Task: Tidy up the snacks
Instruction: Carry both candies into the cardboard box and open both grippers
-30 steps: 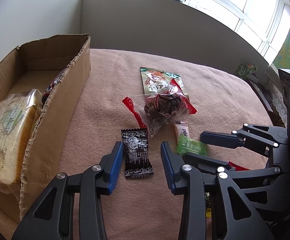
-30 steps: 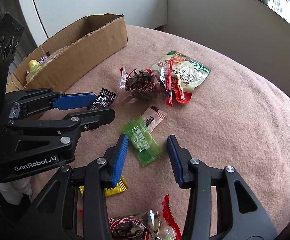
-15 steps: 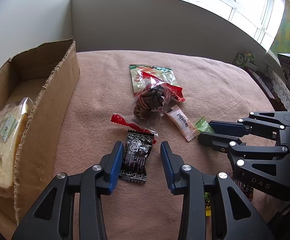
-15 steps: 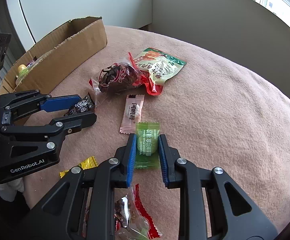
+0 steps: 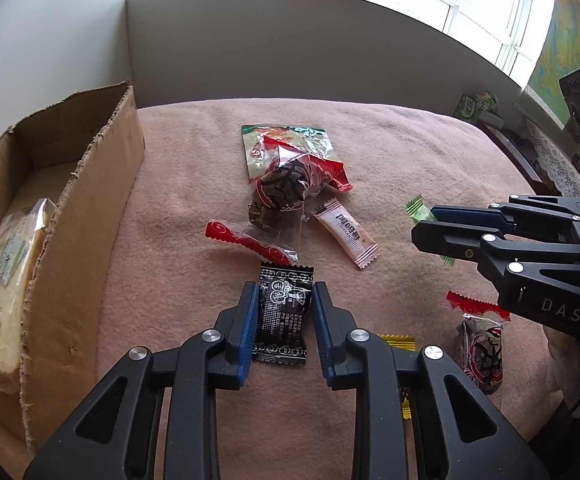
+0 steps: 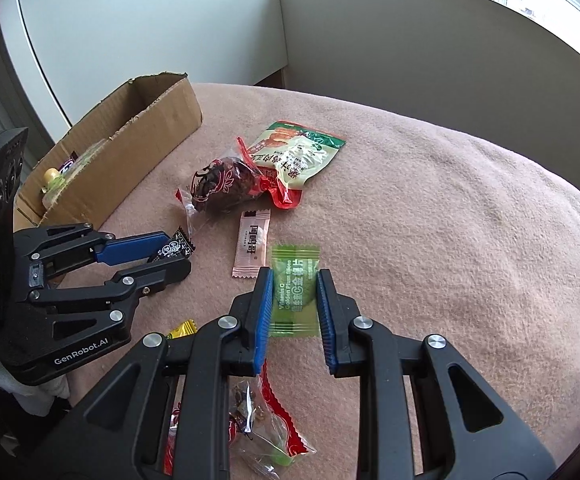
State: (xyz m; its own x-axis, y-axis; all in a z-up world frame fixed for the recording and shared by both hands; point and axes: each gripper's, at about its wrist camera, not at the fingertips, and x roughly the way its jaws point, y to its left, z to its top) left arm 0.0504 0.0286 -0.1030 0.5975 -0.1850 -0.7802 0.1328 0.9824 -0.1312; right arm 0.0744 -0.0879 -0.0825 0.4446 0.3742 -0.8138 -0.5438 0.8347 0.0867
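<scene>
On the pink blanket, the left tool [image 5: 283, 300] clamps a black sachet [image 5: 283, 314] with white print too small to read. The right tool [image 6: 293, 284] clamps a green sachet [image 6: 295, 288] reading "Vitamin C Golden Plum Slices". The left tool's body reads "GenRobot.AI". A cardboard box [image 5: 86, 216] stands along the blanket's left edge; bare blanket [image 6: 450, 240] lies to the right.

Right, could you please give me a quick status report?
Left gripper shut on black packet. Right gripper shut on green packet. Cardboard box open at left; nothing in the way.
</scene>
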